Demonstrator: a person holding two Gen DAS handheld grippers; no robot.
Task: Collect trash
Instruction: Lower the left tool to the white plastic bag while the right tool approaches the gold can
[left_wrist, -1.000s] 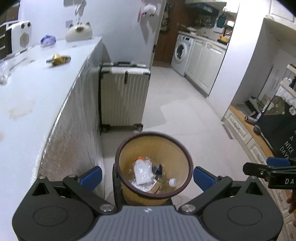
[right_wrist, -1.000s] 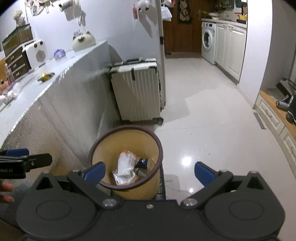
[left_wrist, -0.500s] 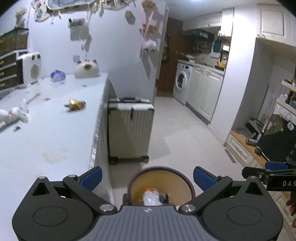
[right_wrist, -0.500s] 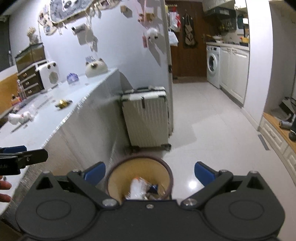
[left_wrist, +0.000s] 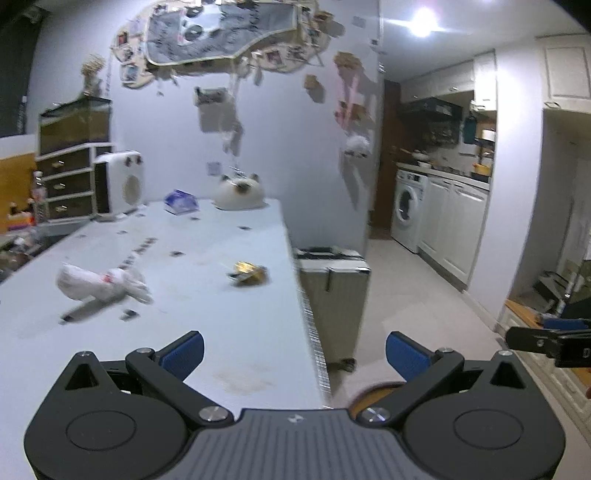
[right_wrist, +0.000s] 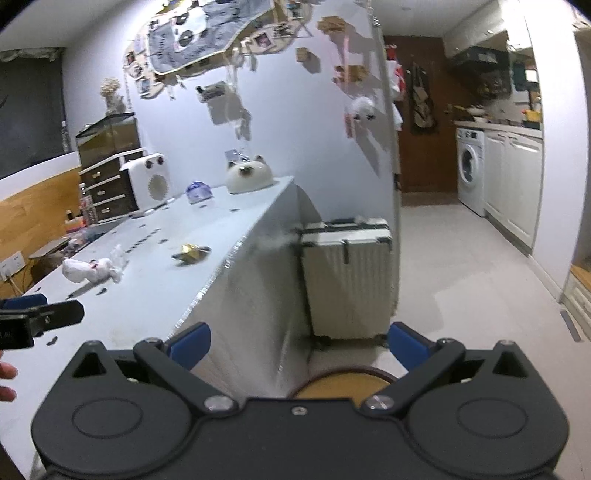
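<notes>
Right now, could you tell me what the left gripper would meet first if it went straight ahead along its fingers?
Probably the white tabletop: the open left gripper points over its right edge, toward the crumpled gold wrapper. Depth is unclear.

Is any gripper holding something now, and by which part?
No. The left gripper and the right gripper are both open and hold nothing.

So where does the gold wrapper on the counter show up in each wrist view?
Left wrist: gold wrapper sits centre frame, near the counter's right edge.
Right wrist: gold wrapper lies left of centre, mid-height.
Shared landmark: the white suitcase on the floor beside the counter.
</notes>
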